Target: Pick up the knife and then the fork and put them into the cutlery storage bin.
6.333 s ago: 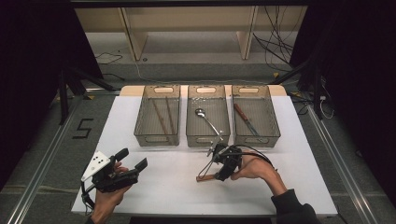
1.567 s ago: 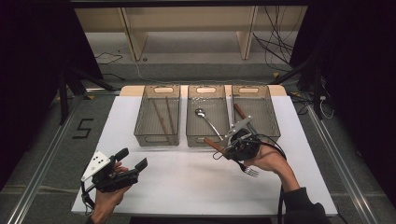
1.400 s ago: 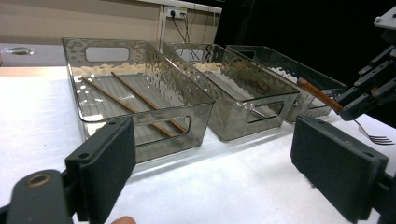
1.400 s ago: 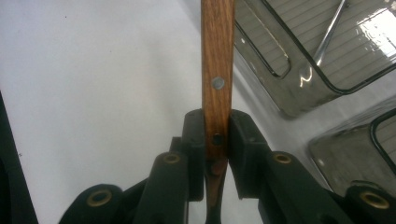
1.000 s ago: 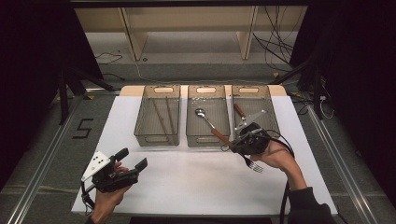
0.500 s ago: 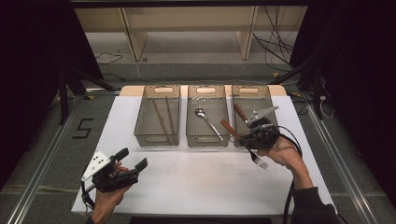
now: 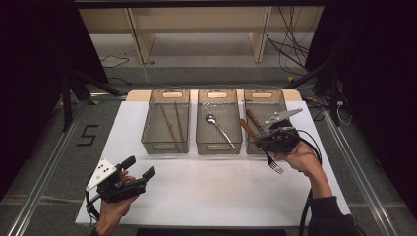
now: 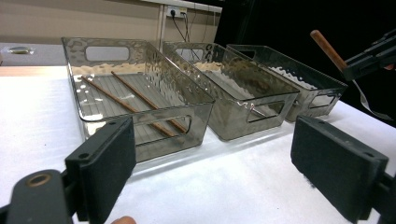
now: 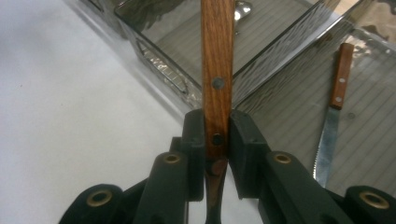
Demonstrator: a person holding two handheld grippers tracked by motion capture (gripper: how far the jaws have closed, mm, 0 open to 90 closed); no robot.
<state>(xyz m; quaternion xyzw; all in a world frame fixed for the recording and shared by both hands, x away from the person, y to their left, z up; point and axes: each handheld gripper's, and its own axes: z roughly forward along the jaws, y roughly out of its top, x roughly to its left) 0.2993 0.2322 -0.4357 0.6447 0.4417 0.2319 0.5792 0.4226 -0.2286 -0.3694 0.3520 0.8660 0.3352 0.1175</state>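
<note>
Wooden fork handle (image 9: 217, 70) is clamped by right gripper (image 9: 217, 140) near the right bin (image 7: 265, 105), tines trailing nearward; left gripper (image 8: 210, 163) hangs parted.

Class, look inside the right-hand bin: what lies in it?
In the right bin lies a wooden-handled knife. The right gripper, holding a fork, hides the near part of its floor.
</note>
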